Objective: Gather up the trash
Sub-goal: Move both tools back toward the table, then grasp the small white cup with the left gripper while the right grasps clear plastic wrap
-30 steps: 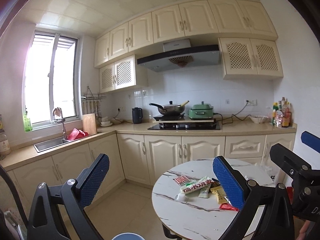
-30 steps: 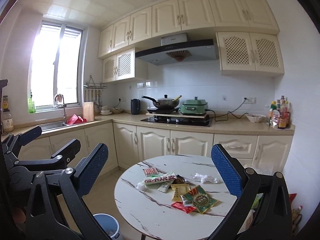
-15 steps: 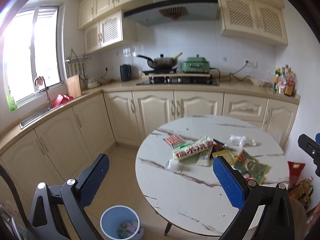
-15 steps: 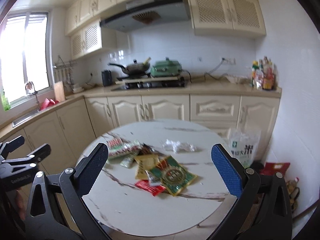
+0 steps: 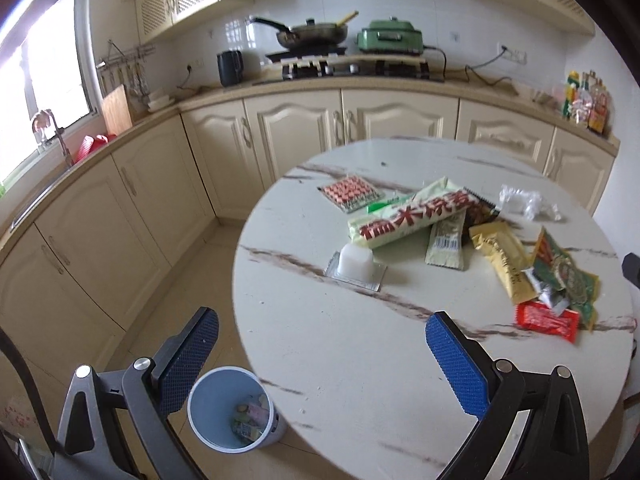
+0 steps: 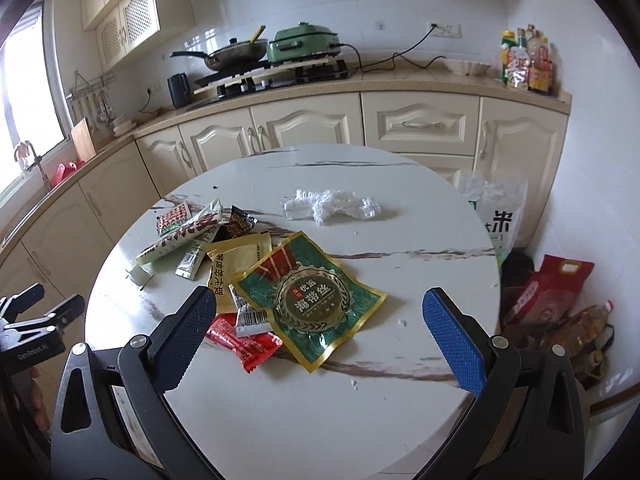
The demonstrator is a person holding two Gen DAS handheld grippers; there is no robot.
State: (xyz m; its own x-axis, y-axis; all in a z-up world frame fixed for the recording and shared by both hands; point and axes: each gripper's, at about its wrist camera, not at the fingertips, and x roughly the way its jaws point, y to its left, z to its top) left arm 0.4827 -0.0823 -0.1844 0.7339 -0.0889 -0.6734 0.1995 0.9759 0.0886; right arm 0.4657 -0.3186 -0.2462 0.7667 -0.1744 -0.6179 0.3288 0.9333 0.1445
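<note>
Both the left gripper and right gripper hover with fingers spread wide and empty over the round white marble-patterned tabletop, where the long pale-green red-lettered wrapper lies mid-tabletop, its long axis slanting toward the far right edge.

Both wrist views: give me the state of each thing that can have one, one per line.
Left gripper: jaws open, empty.
Right gripper: jaws open, empty.
Trash bin: on the floor, lidless, some wrappers inside.
Green wrapper: flat on the table, torn open.
White cup: upside down.
Wok: lidded, on the stove.
</note>
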